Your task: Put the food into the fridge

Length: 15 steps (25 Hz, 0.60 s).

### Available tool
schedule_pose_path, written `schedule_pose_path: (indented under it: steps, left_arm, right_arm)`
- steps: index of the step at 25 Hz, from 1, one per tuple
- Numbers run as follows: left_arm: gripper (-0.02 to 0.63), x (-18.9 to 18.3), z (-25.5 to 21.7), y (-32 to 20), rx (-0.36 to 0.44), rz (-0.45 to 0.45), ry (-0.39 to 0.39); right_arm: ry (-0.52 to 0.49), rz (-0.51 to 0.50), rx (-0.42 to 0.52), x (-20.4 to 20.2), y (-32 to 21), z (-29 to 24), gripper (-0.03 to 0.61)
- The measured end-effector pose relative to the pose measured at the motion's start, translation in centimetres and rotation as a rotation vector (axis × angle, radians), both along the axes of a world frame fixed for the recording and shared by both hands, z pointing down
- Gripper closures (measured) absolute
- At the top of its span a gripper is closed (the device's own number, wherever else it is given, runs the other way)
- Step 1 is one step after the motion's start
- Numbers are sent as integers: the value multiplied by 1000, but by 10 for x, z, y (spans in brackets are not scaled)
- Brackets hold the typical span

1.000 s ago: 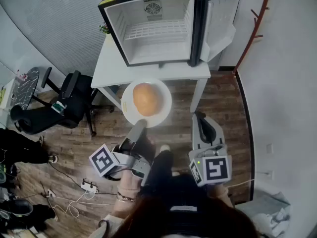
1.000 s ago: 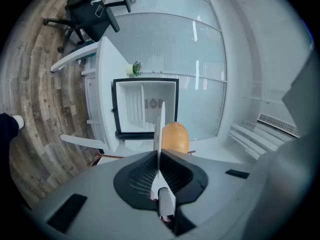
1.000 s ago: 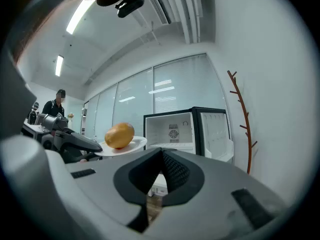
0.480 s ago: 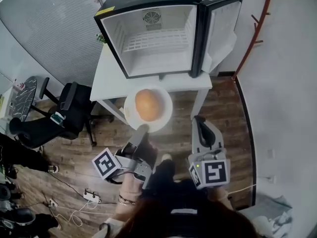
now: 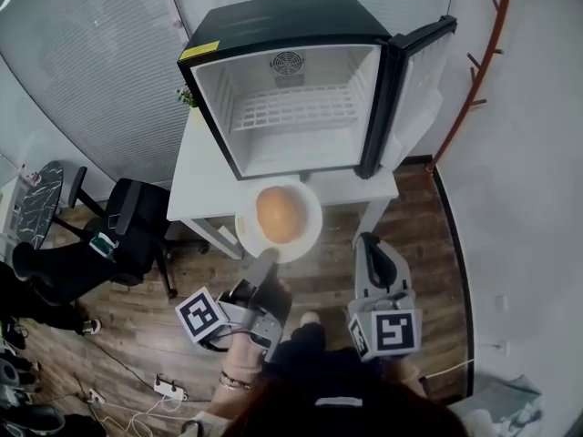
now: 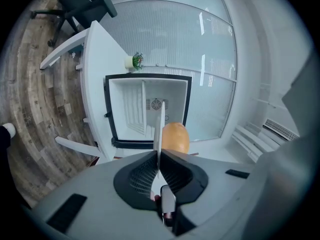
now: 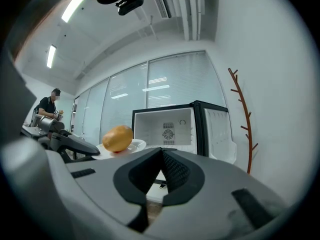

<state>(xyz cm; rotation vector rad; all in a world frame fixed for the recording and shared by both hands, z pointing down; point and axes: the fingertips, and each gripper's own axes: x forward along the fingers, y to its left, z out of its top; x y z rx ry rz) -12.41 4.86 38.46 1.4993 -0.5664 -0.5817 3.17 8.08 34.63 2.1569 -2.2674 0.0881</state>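
Note:
A small black fridge [image 5: 301, 107] stands on a white table [image 5: 193, 176], door [image 5: 414, 98] swung open to the right, white inside with one wire shelf and nothing on it. My left gripper [image 5: 264, 260] is shut on the near rim of a white plate [image 5: 308, 237], which carries a round orange-brown piece of food [image 5: 280, 214]. The plate hangs level at the table's front edge, just before the fridge opening. From the left gripper view the plate [image 6: 161, 126] is edge-on between the jaws, the food [image 6: 175, 138] beside it. My right gripper [image 5: 369, 244] is shut and empty, right of the plate.
A black office chair [image 5: 127, 221] stands left of the table. A red coat stand [image 5: 474, 71] leans by the right wall. A power strip with cables [image 5: 168, 388] lies on the wood floor. A small plant [image 5: 189, 96] sits beside the fridge.
Both grippers have moved forward toward the fridge, the plate with the food carried along. The plate now reaches the table's front edge.

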Motion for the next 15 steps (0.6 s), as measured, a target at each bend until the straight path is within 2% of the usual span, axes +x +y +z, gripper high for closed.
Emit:
schedule_pose_path:
  steps: [4, 8, 15]
  left_arm:
    - [597, 0, 6, -24, -4, 24, 19]
    - [597, -2, 6, -38, -13, 51, 19]
    - [597, 6, 4, -59, -8, 84, 33]
  right_arm:
    - [48, 5, 1, -9, -22, 6, 584]
    - [48, 18, -28, -17, -30, 8, 584]
    - [72, 59, -32, -9, -40, 6, 584]
